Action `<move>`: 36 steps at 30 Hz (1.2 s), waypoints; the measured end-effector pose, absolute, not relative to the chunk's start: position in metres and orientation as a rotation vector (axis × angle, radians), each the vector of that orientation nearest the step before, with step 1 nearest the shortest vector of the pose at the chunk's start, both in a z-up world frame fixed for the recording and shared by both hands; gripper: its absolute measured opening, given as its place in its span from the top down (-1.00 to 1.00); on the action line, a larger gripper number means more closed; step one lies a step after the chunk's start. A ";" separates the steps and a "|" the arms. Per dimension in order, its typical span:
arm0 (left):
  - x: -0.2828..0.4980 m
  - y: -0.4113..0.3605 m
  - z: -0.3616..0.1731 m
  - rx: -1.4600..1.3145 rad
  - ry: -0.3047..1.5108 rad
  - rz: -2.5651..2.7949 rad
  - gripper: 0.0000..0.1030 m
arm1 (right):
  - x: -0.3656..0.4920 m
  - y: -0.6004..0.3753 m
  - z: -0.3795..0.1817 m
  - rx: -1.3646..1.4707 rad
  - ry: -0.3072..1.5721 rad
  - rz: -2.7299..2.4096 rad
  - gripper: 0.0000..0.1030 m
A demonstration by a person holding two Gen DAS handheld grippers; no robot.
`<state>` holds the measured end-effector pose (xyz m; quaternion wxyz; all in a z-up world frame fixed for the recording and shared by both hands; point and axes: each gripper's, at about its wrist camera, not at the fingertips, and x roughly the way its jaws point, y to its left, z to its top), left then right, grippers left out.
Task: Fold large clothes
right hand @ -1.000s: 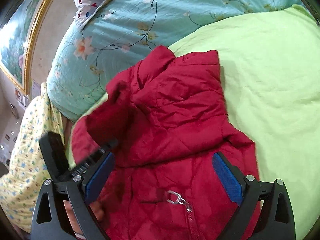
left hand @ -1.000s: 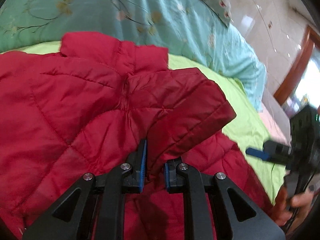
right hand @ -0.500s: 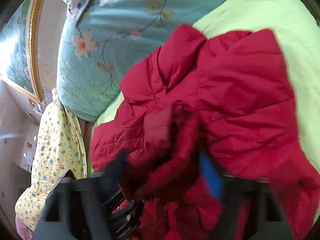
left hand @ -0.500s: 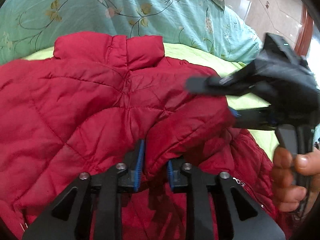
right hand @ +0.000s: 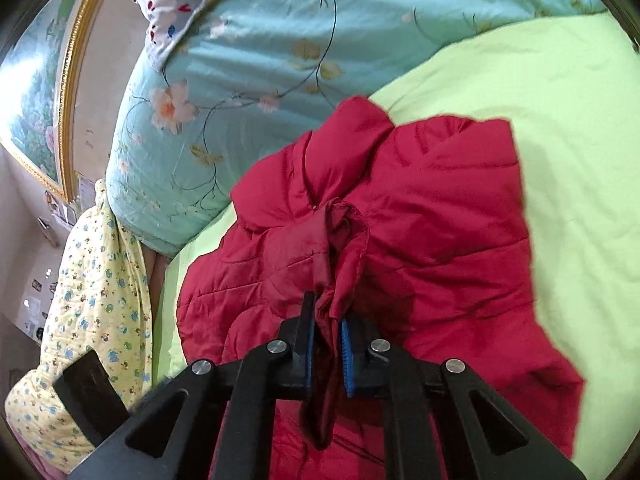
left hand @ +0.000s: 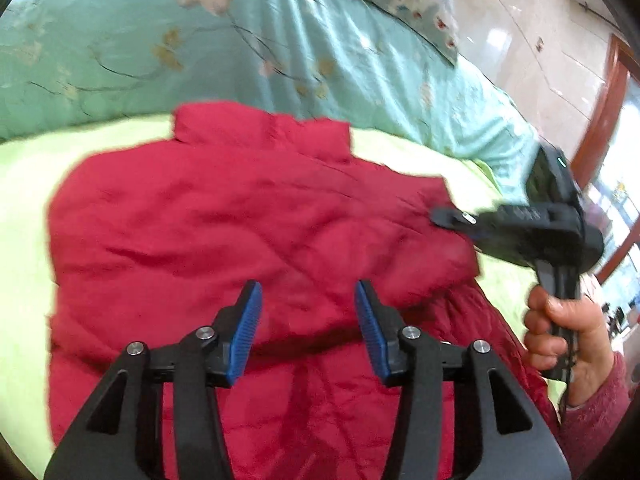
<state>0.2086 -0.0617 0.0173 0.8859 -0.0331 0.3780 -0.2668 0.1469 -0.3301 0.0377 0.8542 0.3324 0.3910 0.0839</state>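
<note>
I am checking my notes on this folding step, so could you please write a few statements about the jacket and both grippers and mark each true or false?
1. The left gripper is shut on the jacket. False: it is open, with nothing between its pads.
2. The right gripper is shut on a fold of the jacket. True.
3. The jacket is blue. False: it is red.
4. The jacket lies on a green sheet. True.
5. A floral teal quilt lies beyond the jacket. True.
</note>
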 end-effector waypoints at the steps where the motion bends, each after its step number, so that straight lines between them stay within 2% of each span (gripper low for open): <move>1: 0.213 -0.058 0.018 -0.068 0.783 -0.536 0.10 | 0.145 -0.333 0.039 0.686 0.821 0.167 0.81; 6: 0.250 -0.030 0.008 -0.078 0.805 -0.399 0.10 | 0.146 -0.339 0.033 0.630 0.844 0.128 0.82; 10: 0.278 -0.019 -0.021 -0.137 0.923 -0.418 0.10 | 0.149 -0.338 0.018 0.608 0.862 0.102 0.78; 12: 0.288 -0.018 -0.038 -0.155 0.989 -0.421 0.10 | 0.150 -0.340 0.012 0.622 0.872 0.086 0.53; 17: 0.283 -0.029 -0.045 -0.104 0.976 -0.395 0.10 | 0.127 -0.335 0.048 0.497 0.748 -0.056 0.42; 18: 0.283 -0.031 -0.045 -0.097 0.973 -0.390 0.10 | 0.121 -0.331 0.058 0.463 0.703 -0.076 0.33; 20: 0.282 -0.036 -0.047 -0.082 0.966 -0.374 0.10 | 0.114 -0.317 0.074 0.401 0.637 -0.072 -0.14; 21: 0.283 -0.039 -0.048 -0.077 0.965 -0.368 0.10 | 0.117 -0.307 0.076 0.370 0.638 -0.041 -0.26; 29: 0.281 -0.040 -0.046 -0.045 0.963 -0.332 0.09 | 0.161 -0.274 0.011 0.263 0.887 -0.006 -0.15; 31: 0.277 -0.040 -0.043 -0.025 0.955 -0.340 0.09 | 0.166 -0.277 -0.003 0.258 0.923 -0.029 -0.07; 36: 0.258 -0.027 -0.025 -0.060 0.888 -0.378 0.09 | 0.171 -0.278 -0.009 0.250 0.930 -0.046 -0.07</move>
